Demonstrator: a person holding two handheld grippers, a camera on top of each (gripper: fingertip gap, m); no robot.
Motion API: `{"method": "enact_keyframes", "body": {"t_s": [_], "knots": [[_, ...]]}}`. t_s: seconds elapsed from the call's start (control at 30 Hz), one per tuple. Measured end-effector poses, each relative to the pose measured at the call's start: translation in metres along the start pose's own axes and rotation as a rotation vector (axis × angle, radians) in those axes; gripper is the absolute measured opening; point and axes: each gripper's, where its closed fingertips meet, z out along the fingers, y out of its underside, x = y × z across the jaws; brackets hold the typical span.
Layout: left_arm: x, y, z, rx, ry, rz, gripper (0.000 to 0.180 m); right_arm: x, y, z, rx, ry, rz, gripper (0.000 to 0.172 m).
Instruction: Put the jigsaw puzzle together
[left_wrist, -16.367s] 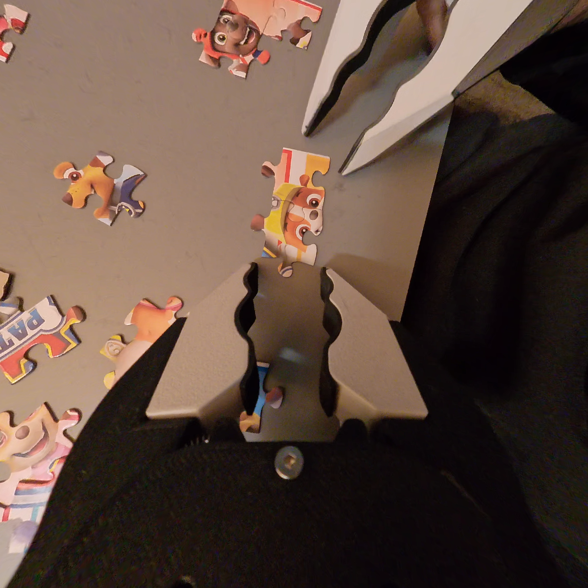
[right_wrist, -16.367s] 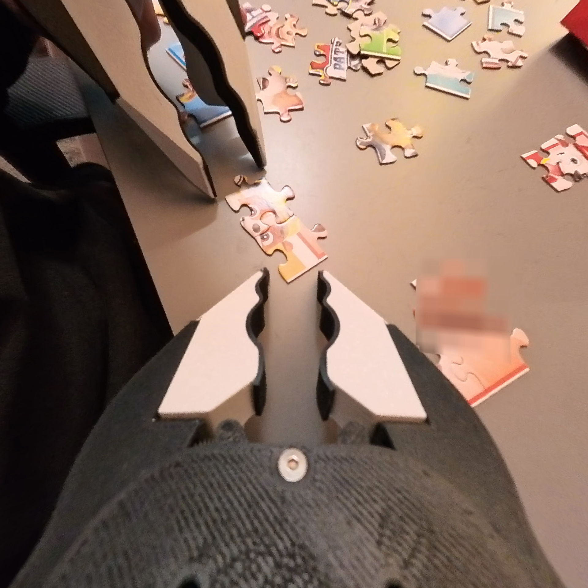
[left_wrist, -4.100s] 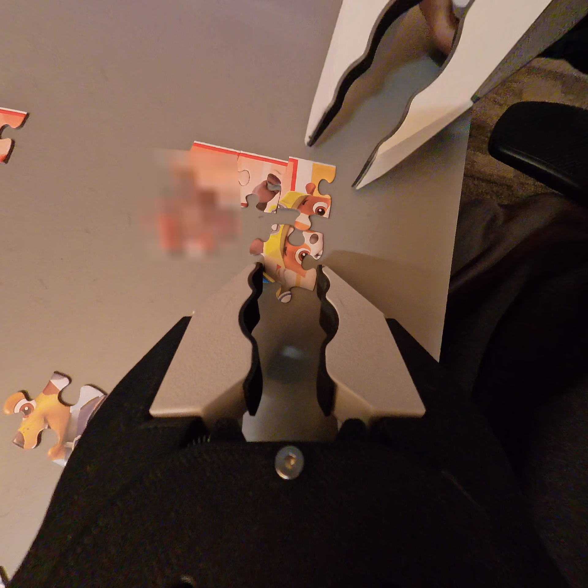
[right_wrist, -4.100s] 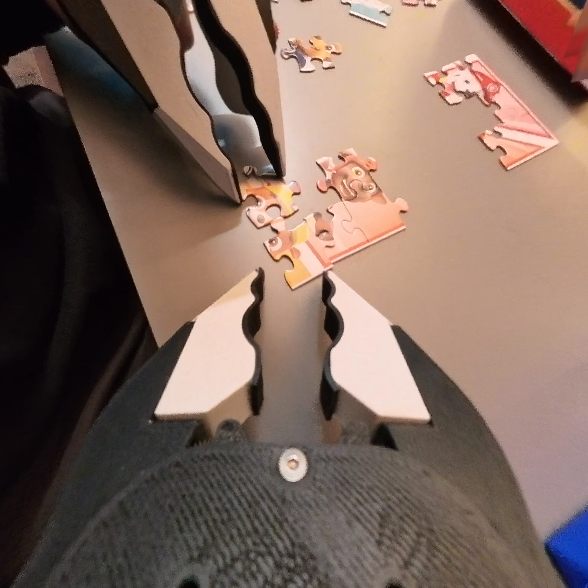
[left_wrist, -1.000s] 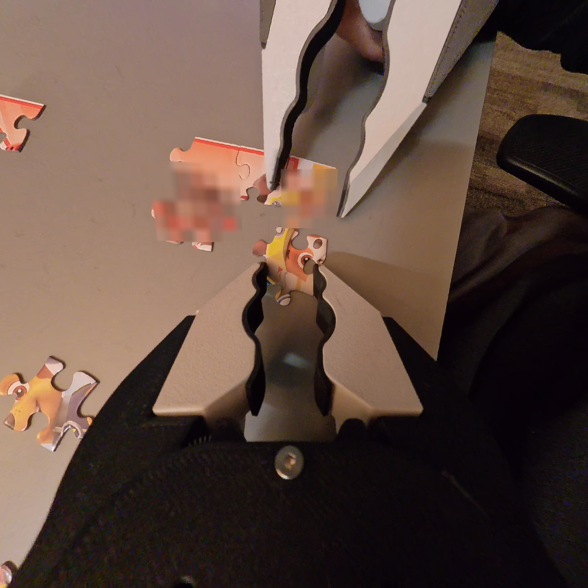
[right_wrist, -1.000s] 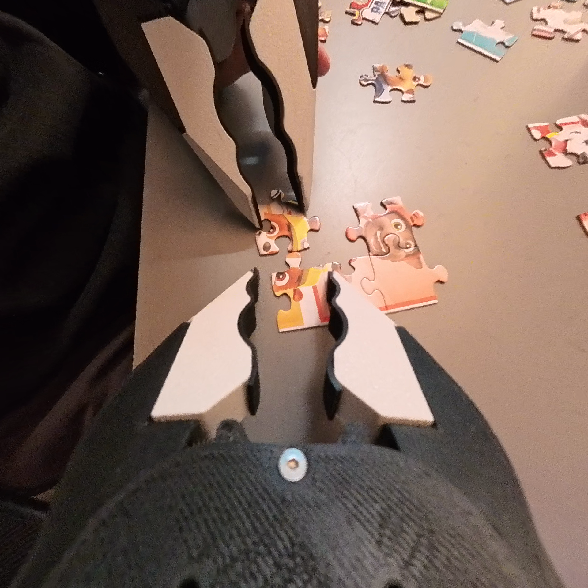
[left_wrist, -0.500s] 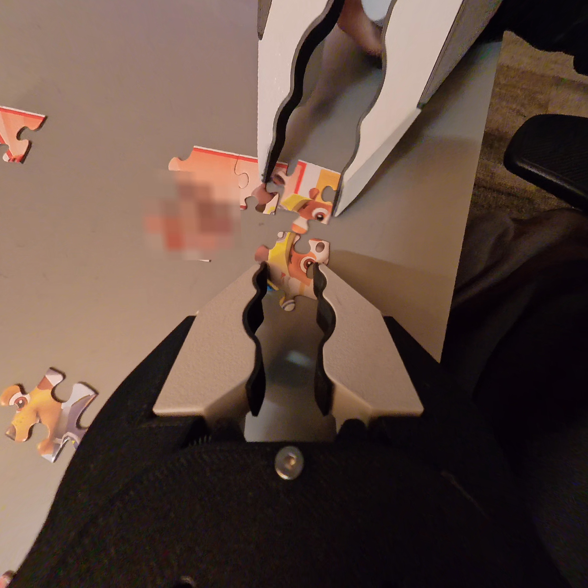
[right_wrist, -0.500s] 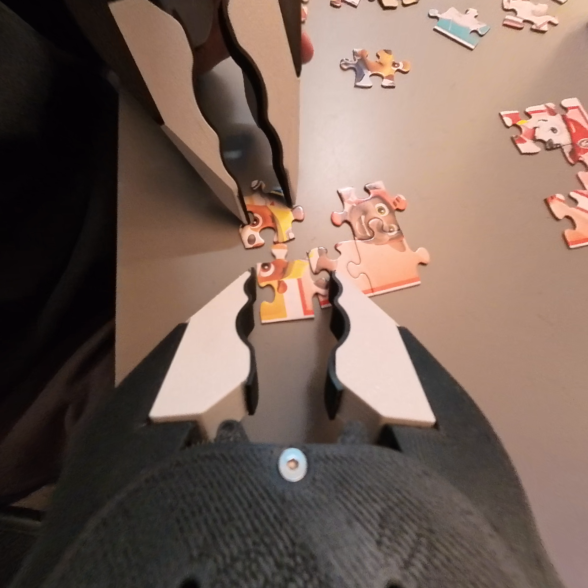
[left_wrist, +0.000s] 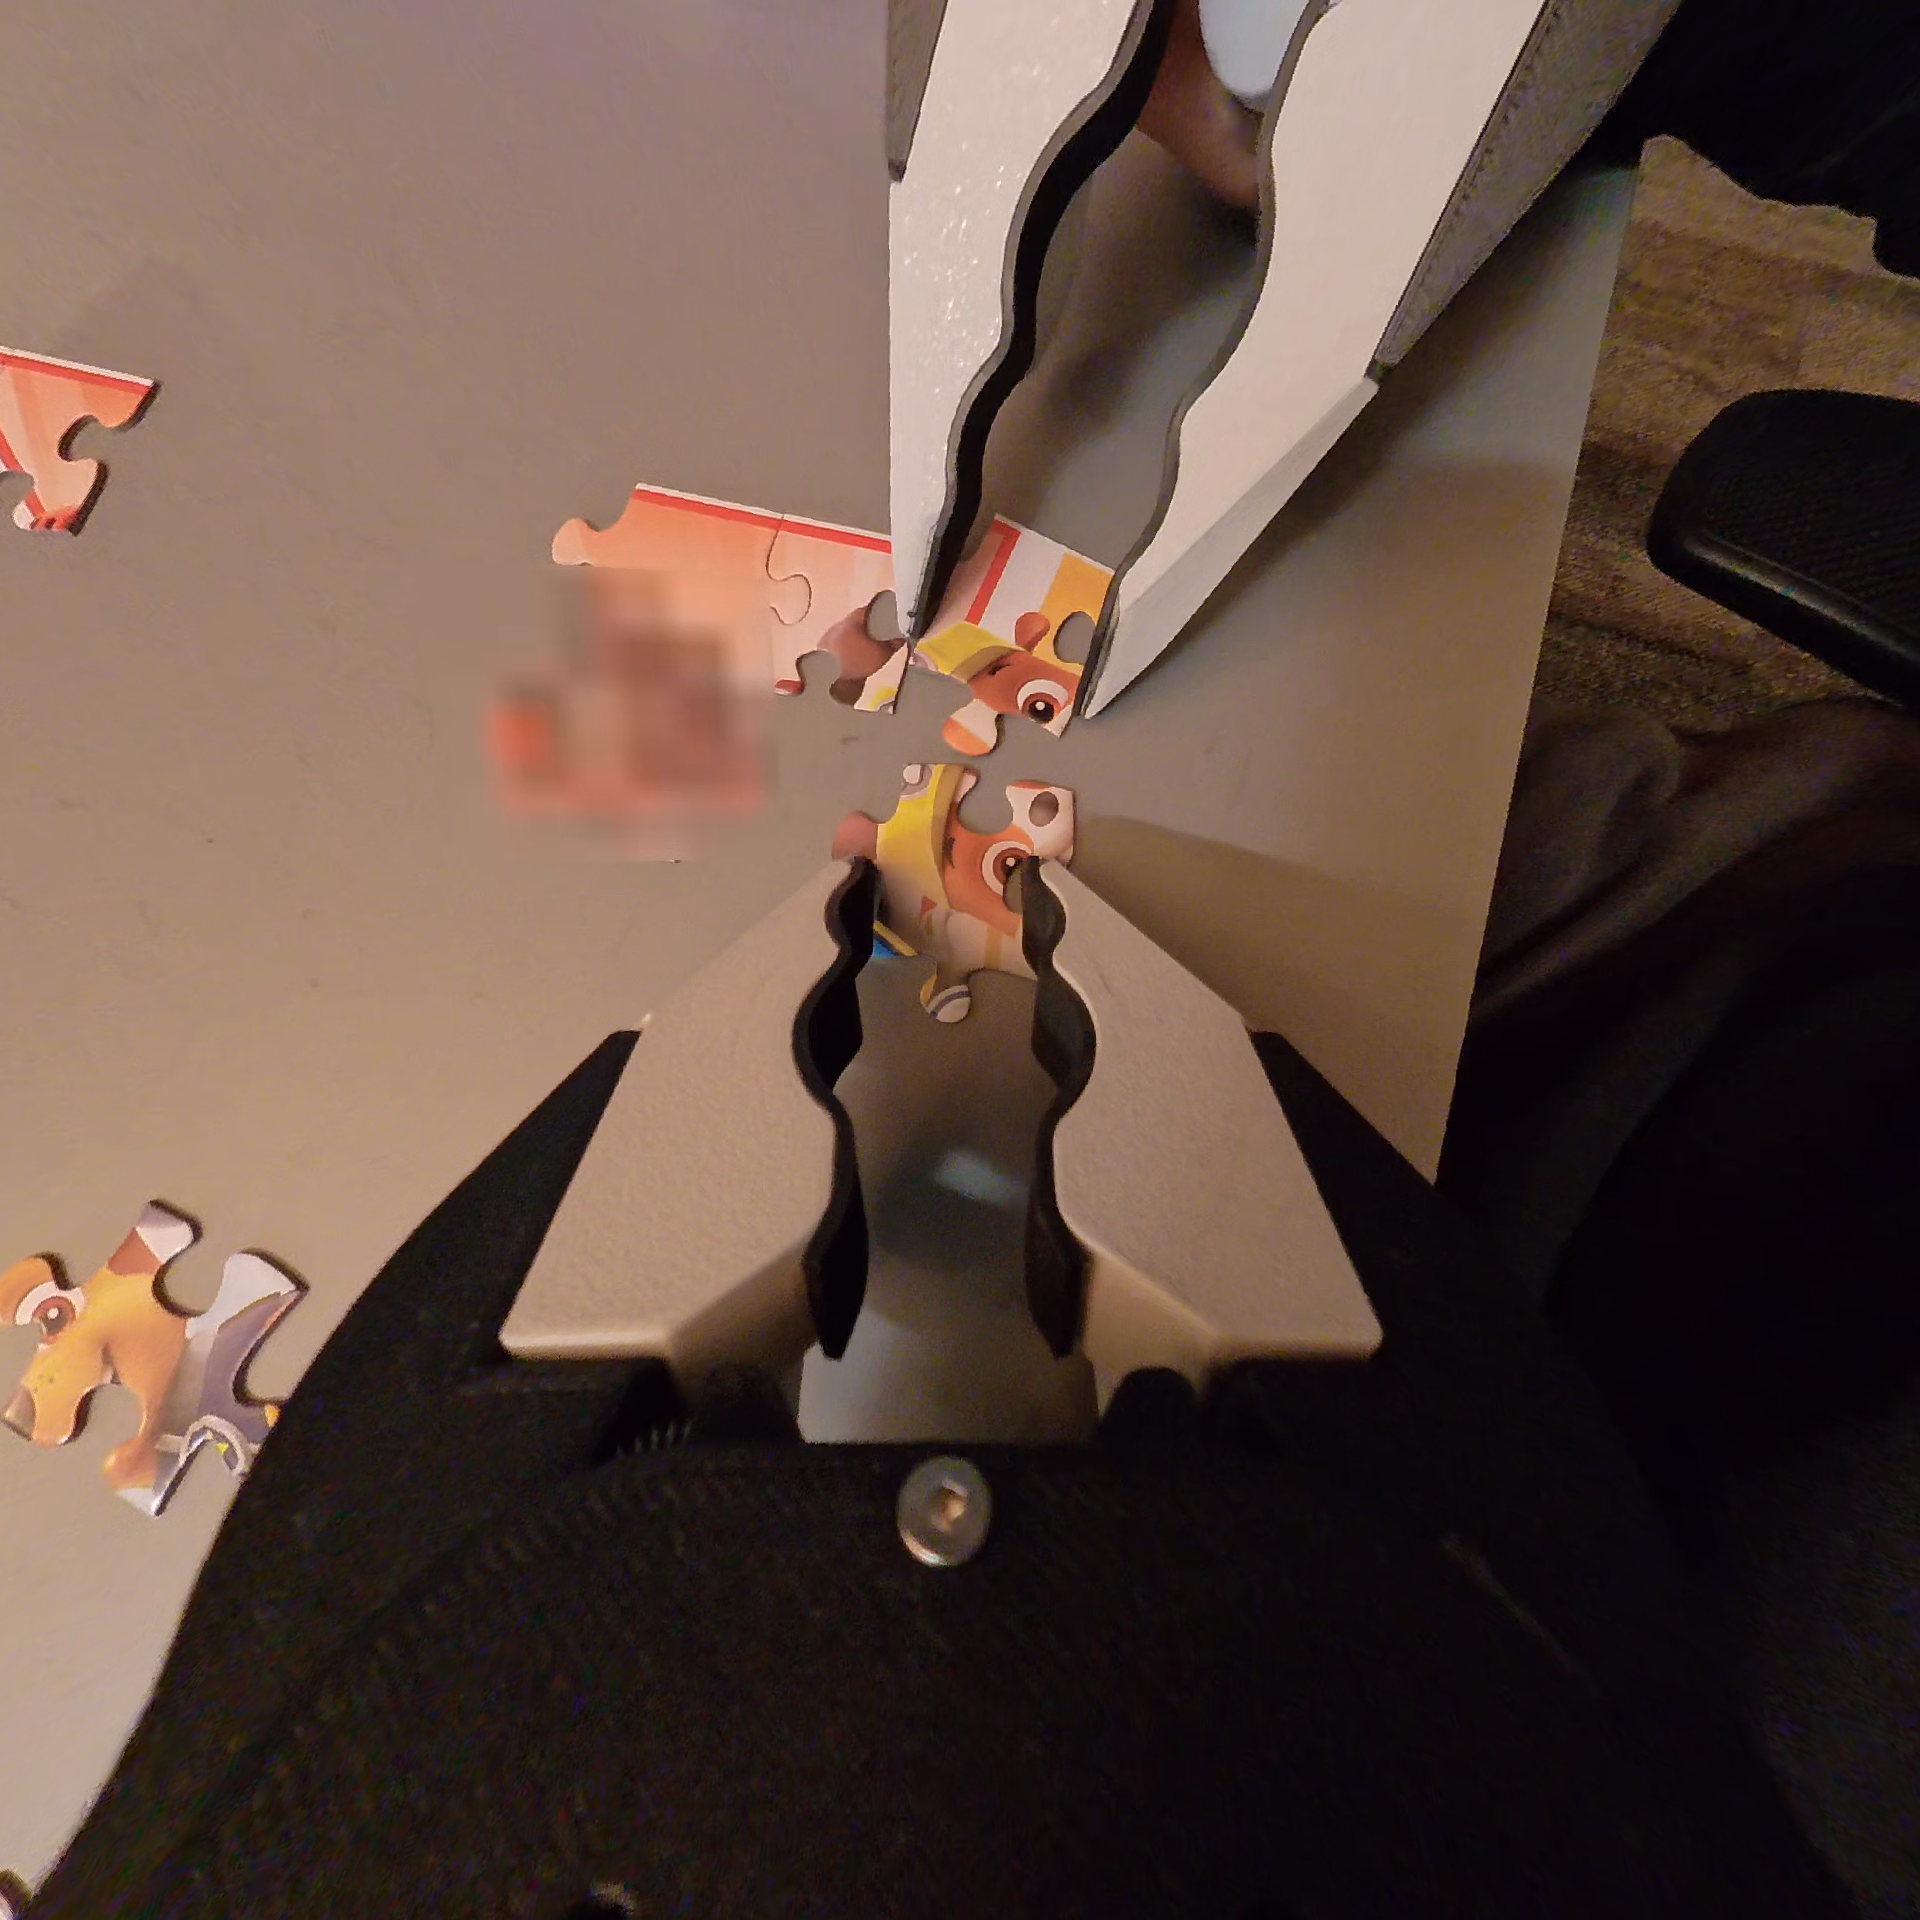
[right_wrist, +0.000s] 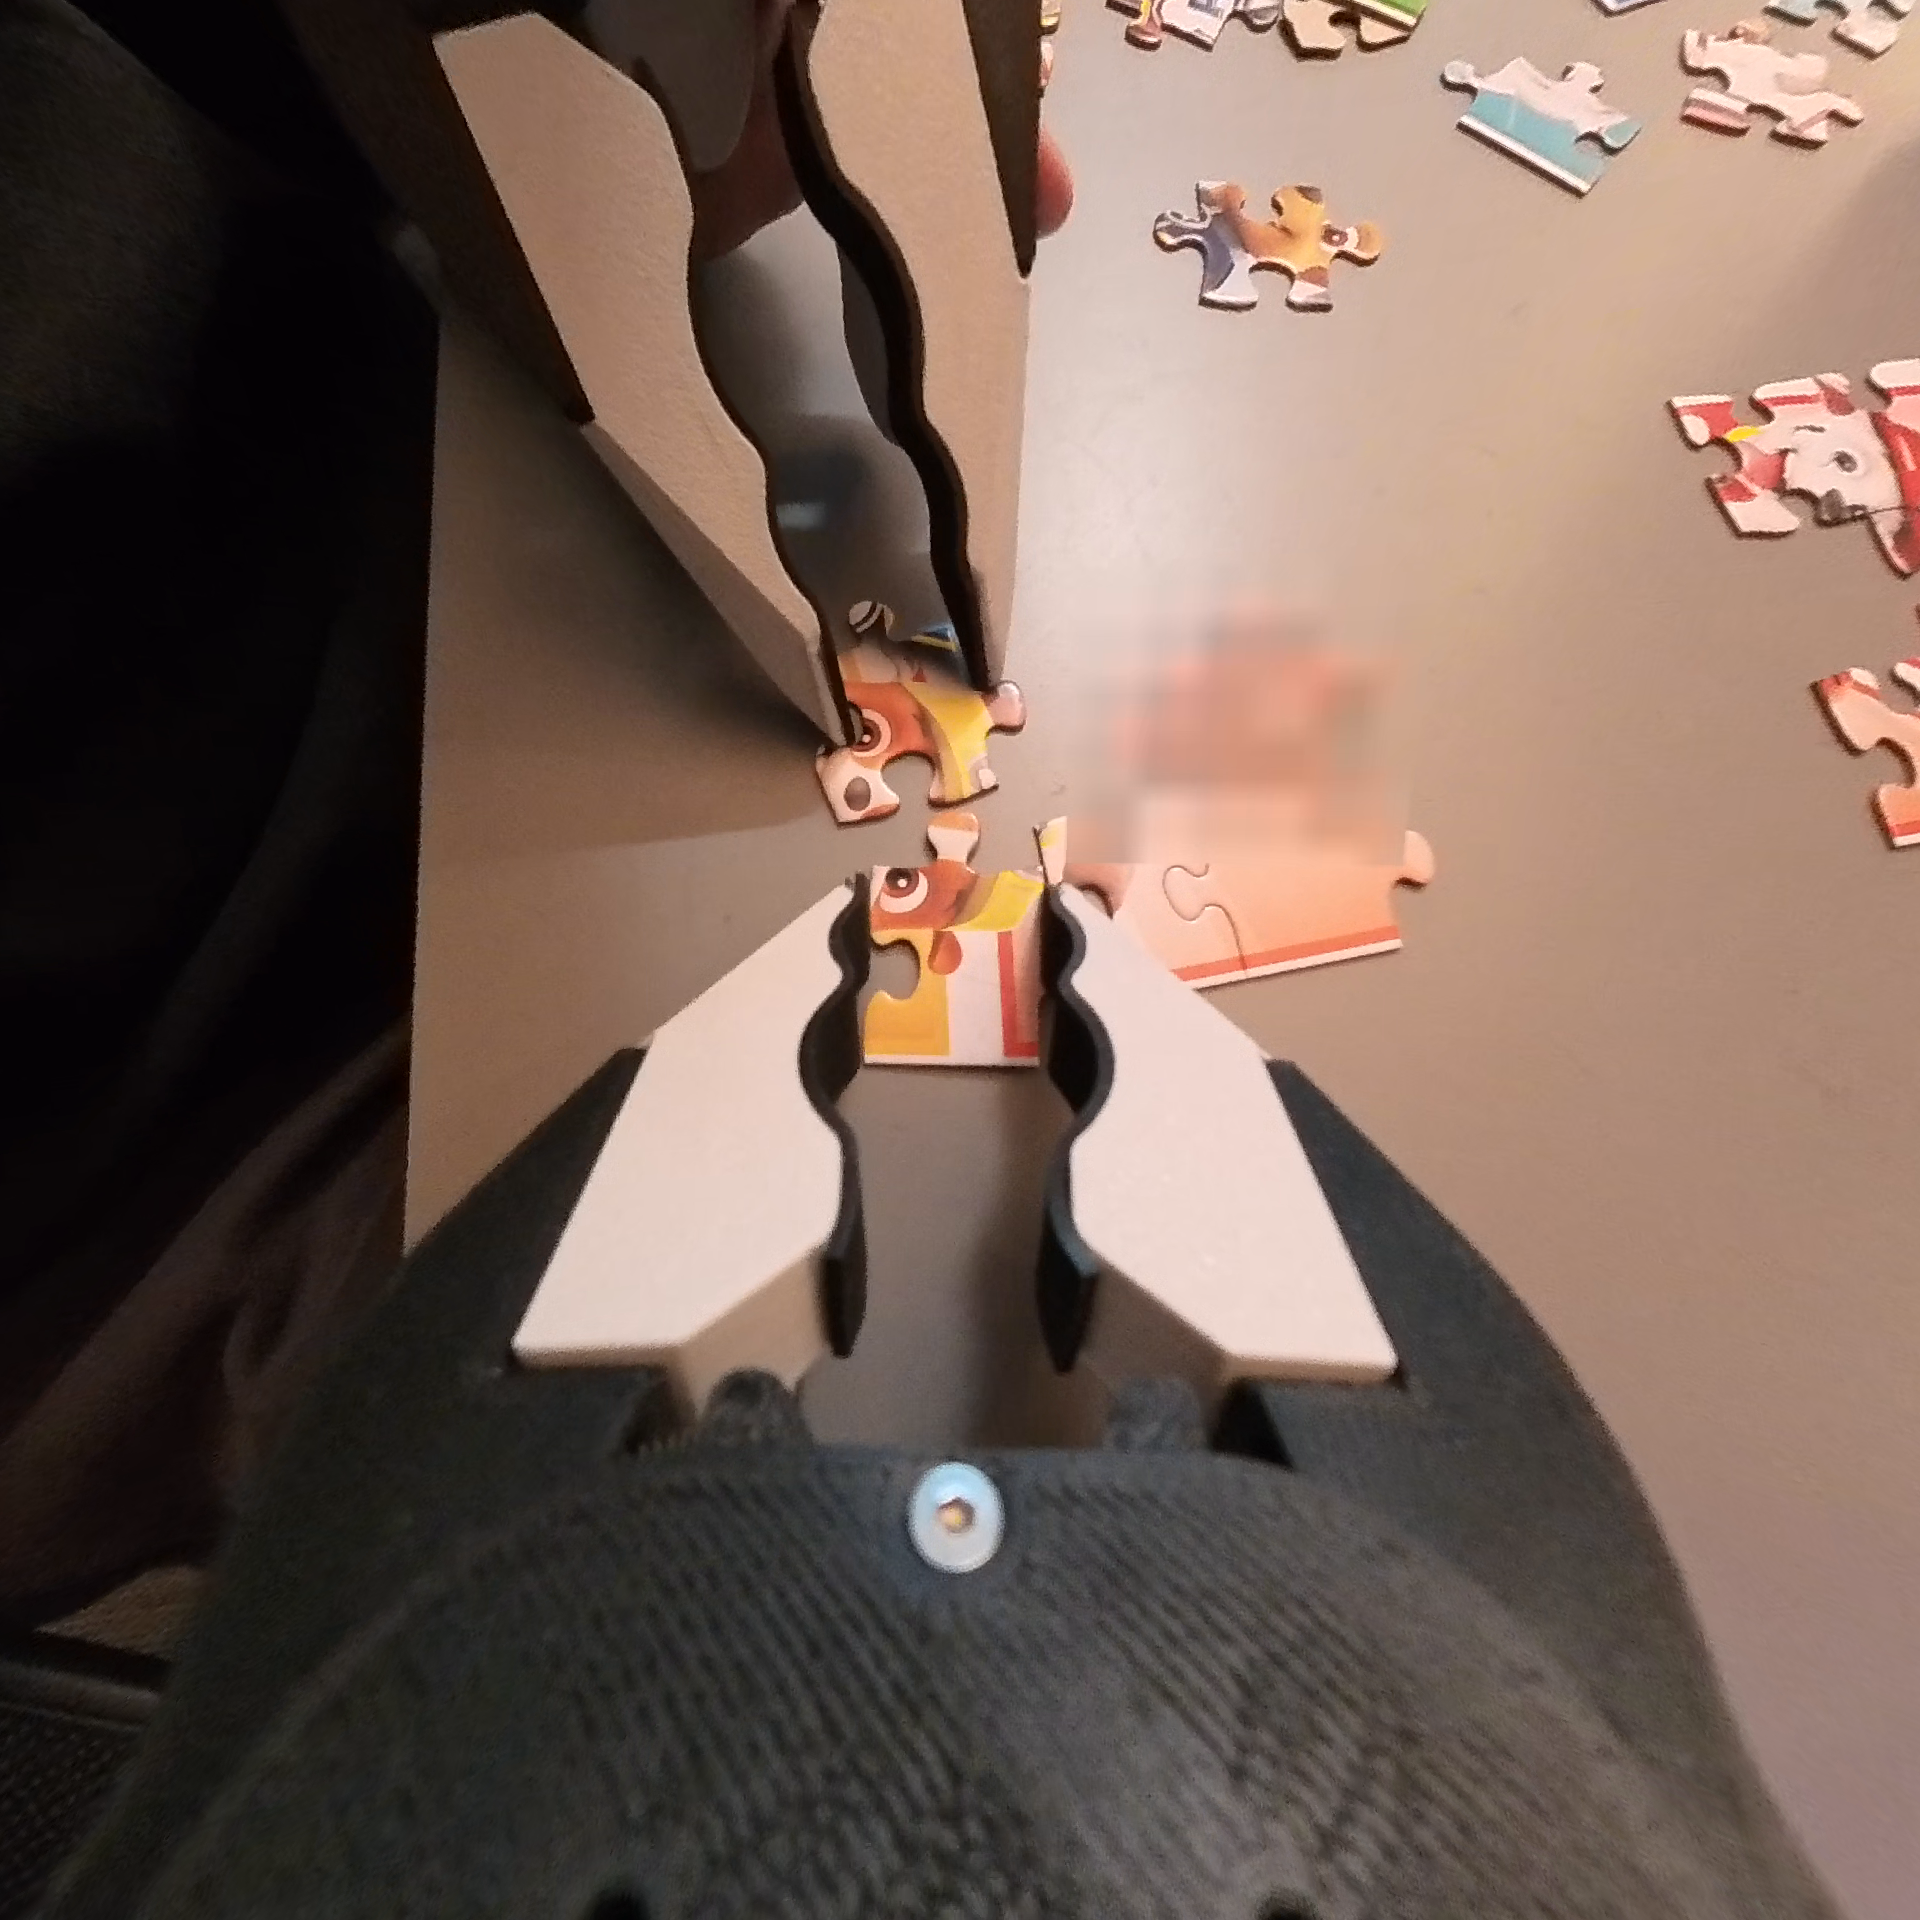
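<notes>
Facing each other across a narrow strip of grey table (left_wrist: 312, 260), the two grippers each pinch one jigsaw piece flat on the surface near the table's edge. The left gripper (left_wrist: 940, 873) has its dark pads closed on the side edges of a yellow-and-orange piece (left_wrist: 961, 862) showing a cartoon eye; the piece sticks out past the fingertips, with a round socket cut into its far edge, and a small tab pointing back between the fingers. The right gripper (right_wrist: 951, 899) grips a second piece (right_wrist: 951, 961), orange and yellow with a white and red border, its pads pressed on the two side edges; a rounded tab (right_wrist: 954, 836) on its far edge points straight at the left gripper's piece (right_wrist: 909, 748). Tab and socket lie nearly on one line, apart by a small gap of bare table, so the two pieces meet along the shared line of both grippers rather than sideways. Touching the right gripper's piece on its side away from the table edge is a joined pair of pinkish-orange pieces with a red stripe (right_wrist: 1278, 914), partly blurred. Loose pieces lie well apart: a tan dog piece (left_wrist: 125, 1351), a red-and-white piece (right_wrist: 1808, 468), a pale blue piece (right_wrist: 1538, 109). Dark fabric and a black chair arm (left_wrist: 1787, 540) sit beyond the table edge.
</notes>
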Motion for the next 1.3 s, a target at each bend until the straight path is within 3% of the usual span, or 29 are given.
{"method": "enact_keyframes", "body": {"t_s": [0.17,0.63,1.3], "knots": [[0.0,0.0,0.0,0.002,0.0,0.001,0.027,-0.005,-0.008,-0.002,0.042,-0.047,0.001,0.031],[-0.002,-0.001,0.001,0.003,0.003,0.005,0.027,-0.006,-0.008,0.011,-0.081,-0.179,-0.106,0.031],[-0.006,-0.001,0.001,0.002,-0.012,-0.015,0.027,-0.001,-0.006,0.008,-0.119,-0.17,-0.12,0.031]]}}
